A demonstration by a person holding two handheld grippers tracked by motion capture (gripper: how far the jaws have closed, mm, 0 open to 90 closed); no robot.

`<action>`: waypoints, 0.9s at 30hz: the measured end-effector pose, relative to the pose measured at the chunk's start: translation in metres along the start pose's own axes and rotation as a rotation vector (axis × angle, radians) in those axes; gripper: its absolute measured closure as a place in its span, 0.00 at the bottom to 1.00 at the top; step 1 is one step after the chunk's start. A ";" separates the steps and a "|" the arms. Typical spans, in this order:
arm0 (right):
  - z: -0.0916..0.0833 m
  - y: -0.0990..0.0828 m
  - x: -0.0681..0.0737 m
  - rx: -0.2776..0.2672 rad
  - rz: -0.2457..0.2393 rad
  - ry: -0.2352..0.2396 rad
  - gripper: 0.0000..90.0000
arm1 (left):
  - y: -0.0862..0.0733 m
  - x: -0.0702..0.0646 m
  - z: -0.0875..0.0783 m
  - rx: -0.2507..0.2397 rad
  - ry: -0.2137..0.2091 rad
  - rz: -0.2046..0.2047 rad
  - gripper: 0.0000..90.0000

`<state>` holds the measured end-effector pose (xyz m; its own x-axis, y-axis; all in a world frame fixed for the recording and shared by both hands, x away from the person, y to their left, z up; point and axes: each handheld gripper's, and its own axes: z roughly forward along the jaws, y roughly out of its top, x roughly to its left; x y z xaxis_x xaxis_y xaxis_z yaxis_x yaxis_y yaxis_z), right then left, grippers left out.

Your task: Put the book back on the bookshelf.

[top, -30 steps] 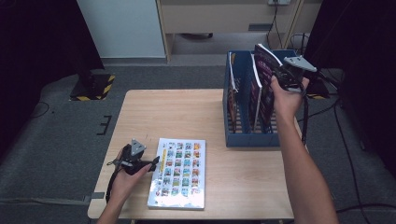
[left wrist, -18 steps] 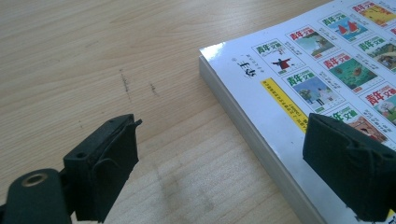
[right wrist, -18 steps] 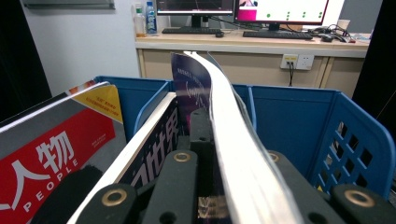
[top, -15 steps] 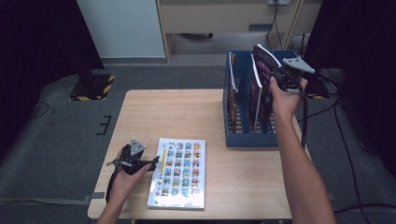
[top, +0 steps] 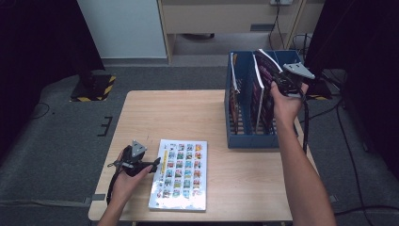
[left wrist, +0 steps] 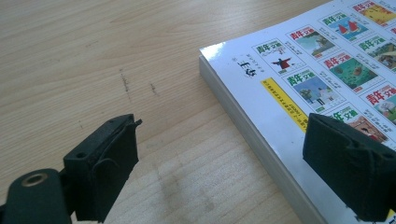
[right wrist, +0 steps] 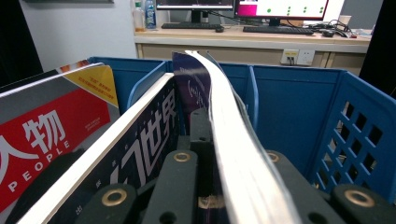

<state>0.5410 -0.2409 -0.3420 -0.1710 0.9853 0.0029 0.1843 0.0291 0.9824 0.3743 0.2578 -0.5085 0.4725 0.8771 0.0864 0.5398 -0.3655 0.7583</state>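
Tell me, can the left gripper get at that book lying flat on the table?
Probably yes: the left gripper sits open right beside the book's edge, one jaw over its cover, with bare table around and nothing between.

Even overhead light, dark room edges, glare on the glossy book (left wrist: pixel 327 88), soft focus.

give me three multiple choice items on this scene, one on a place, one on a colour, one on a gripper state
1. Where does the picture-grid book lie?
A. in the file rack
B. flat on the table, near its front edge
C. on the floor

2. What colour is the file rack?
A. blue
B. red
C. white

3. How does the right gripper stand?
A. open above the table
B. lying on the table
C. shut on a dark magazine in the rack

Answers: 1 B, the high view shows it flat on the wooden table. 2 A, its walls are blue in two views. 3 C, the right gripper view shows its jaws clamped on the magazine's pages.
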 end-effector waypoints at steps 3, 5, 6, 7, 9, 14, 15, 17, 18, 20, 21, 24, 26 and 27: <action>0.001 0.000 0.001 -0.002 -0.002 0.006 0.93 | 0.000 0.000 0.000 0.001 0.000 0.003 0.10; 0.001 -0.002 0.001 -0.003 -0.003 0.005 0.93 | 0.000 0.000 0.000 0.000 0.001 0.001 0.10; 0.001 -0.003 0.001 -0.006 -0.001 0.006 0.93 | 0.000 0.000 0.000 0.001 0.000 0.002 0.10; 0.001 -0.004 0.001 -0.009 0.006 0.005 0.93 | 0.000 -0.001 0.000 0.002 0.000 0.004 0.10; 0.001 -0.007 0.000 -0.014 0.017 0.003 0.93 | -0.001 -0.001 0.001 0.005 -0.001 0.006 0.10; 0.003 -0.017 0.000 0.004 0.013 0.003 0.93 | 0.000 -0.002 0.001 0.006 -0.001 0.009 0.10; 0.003 -0.017 0.000 0.004 0.013 0.003 0.93 | 0.000 -0.002 0.001 0.005 -0.001 0.009 0.10; 0.003 -0.020 0.000 0.000 0.020 0.005 0.93 | 0.000 -0.002 0.001 0.006 0.000 0.008 0.10; 0.004 -0.022 0.000 0.003 0.023 0.008 0.93 | -0.001 -0.002 0.001 0.008 0.000 0.009 0.10; 0.005 -0.025 0.000 0.006 0.028 0.006 0.93 | -0.001 -0.002 0.001 0.008 -0.001 0.009 0.10; 0.005 -0.025 0.000 0.006 0.028 0.006 0.93 | -0.001 -0.002 0.001 0.008 -0.001 0.009 0.10; 0.005 -0.027 0.001 0.000 0.022 0.006 0.93 | -0.001 -0.002 0.001 0.006 -0.002 0.010 0.10; 0.005 -0.027 0.002 0.001 0.008 0.009 0.93 | -0.001 -0.002 0.001 0.005 -0.002 0.009 0.11; 0.005 -0.027 0.002 0.001 0.008 0.009 0.93 | -0.001 -0.002 0.001 0.005 -0.002 0.009 0.11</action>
<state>0.5401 -0.2389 -0.3696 -0.1786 0.9838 0.0127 0.1867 0.0212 0.9822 0.3739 0.2560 -0.5098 0.4788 0.8731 0.0917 0.5392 -0.3749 0.7542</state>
